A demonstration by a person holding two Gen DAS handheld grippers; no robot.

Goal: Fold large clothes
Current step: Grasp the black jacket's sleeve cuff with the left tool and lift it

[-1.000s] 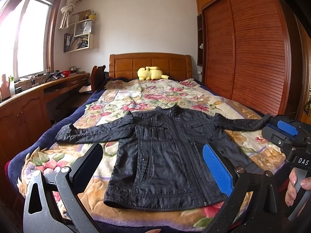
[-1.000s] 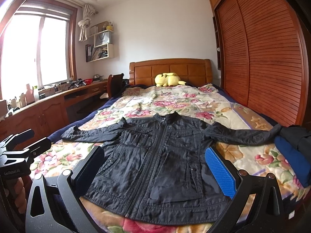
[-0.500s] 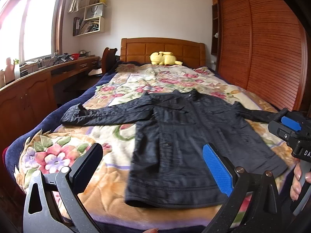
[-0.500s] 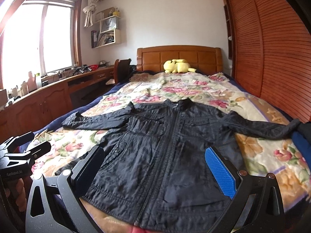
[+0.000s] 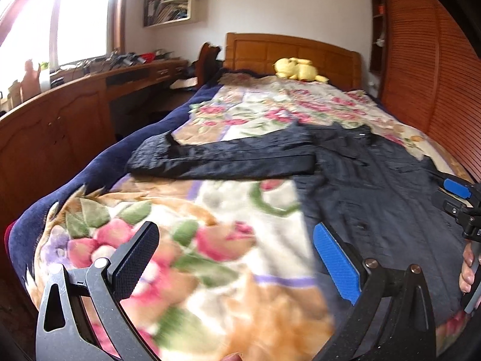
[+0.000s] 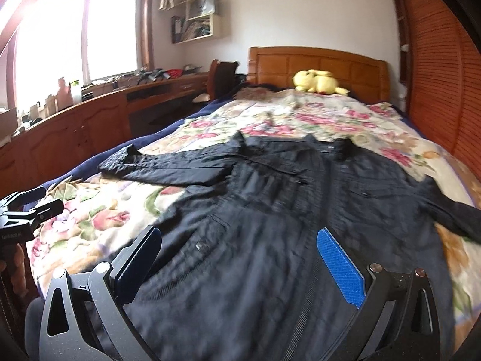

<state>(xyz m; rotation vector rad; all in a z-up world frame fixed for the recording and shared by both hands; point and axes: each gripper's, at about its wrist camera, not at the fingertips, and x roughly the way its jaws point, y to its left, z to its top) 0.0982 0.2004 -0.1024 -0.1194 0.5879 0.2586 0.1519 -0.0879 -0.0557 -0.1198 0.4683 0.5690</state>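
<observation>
A black jacket (image 6: 270, 210) lies flat and face up on the floral bedspread (image 5: 210, 225), with both sleeves spread out to the sides. In the left wrist view the jacket (image 5: 375, 186) is at the right, and its left sleeve (image 5: 216, 156) stretches toward the bed's edge. My left gripper (image 5: 234, 255) hangs open over bare bedspread, just left of the jacket's hem. Low over the jacket's lower front, my right gripper (image 6: 237, 258) is open with nothing between its fingers. The right gripper (image 5: 457, 198) also shows at the right edge of the left wrist view.
A yellow plush toy (image 6: 318, 82) sits by the wooden headboard (image 6: 315, 63). A long wooden desk (image 6: 90, 120) with clutter runs along the left wall under the window. A slatted wooden wardrobe (image 6: 436, 75) stands close along the bed's right side. A hand (image 5: 469, 267) holds the right gripper's handle.
Both grippers have dropped lower and moved in toward the bed. The left one has swung left, over bare bedspread. The jacket has not moved.
</observation>
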